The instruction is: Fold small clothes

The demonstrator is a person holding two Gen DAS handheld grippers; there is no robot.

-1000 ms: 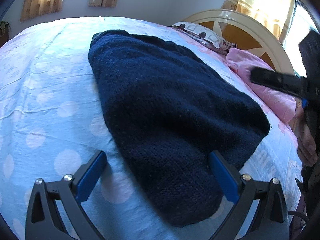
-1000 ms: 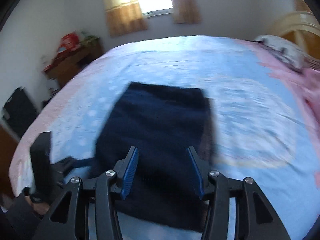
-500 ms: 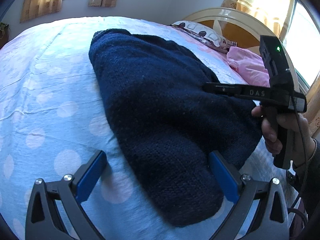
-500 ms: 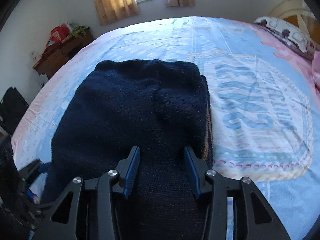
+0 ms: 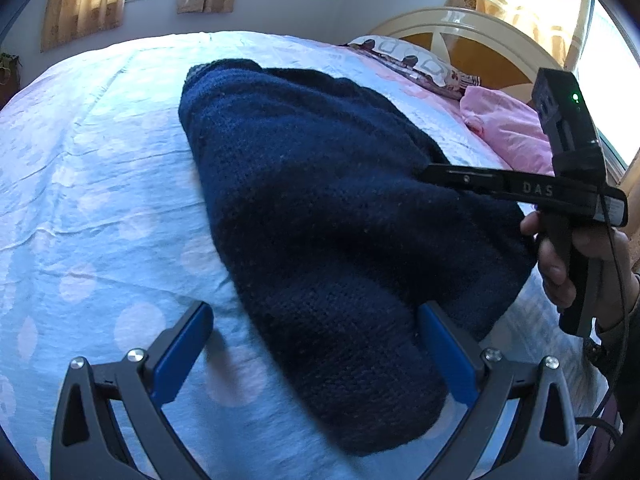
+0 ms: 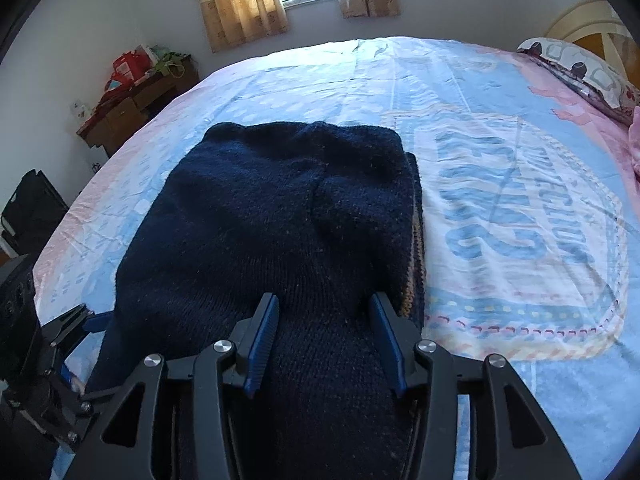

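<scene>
A dark navy knitted sweater (image 5: 320,200) lies folded on the blue printed bedsheet (image 5: 100,180). My left gripper (image 5: 314,312) stands wide open, its blue pads either side of the sweater's near end, with cloth and sheet between them. In the right wrist view the sweater (image 6: 280,208) fills the middle, a striped layer showing along its right edge. My right gripper (image 6: 323,300) sits low over the near edge with its jaws opening. Knit lies between the pads, which do not visibly pinch it. A hand (image 5: 560,264) holds the right gripper (image 5: 460,176) at the sweater's right side.
A patterned pillow (image 5: 416,64), a pink cloth (image 5: 508,128) and a cream headboard (image 5: 460,28) are at the bed's head. A cluttered wooden cabinet (image 6: 132,100) and a black bag (image 6: 32,208) stand beyond the bed's left side. Printed sheet (image 6: 520,220) lies right of the sweater.
The right gripper came down and forward onto the sweater's near edge, and its handle and hand entered the left wrist view. The left gripper and the sweater stayed put.
</scene>
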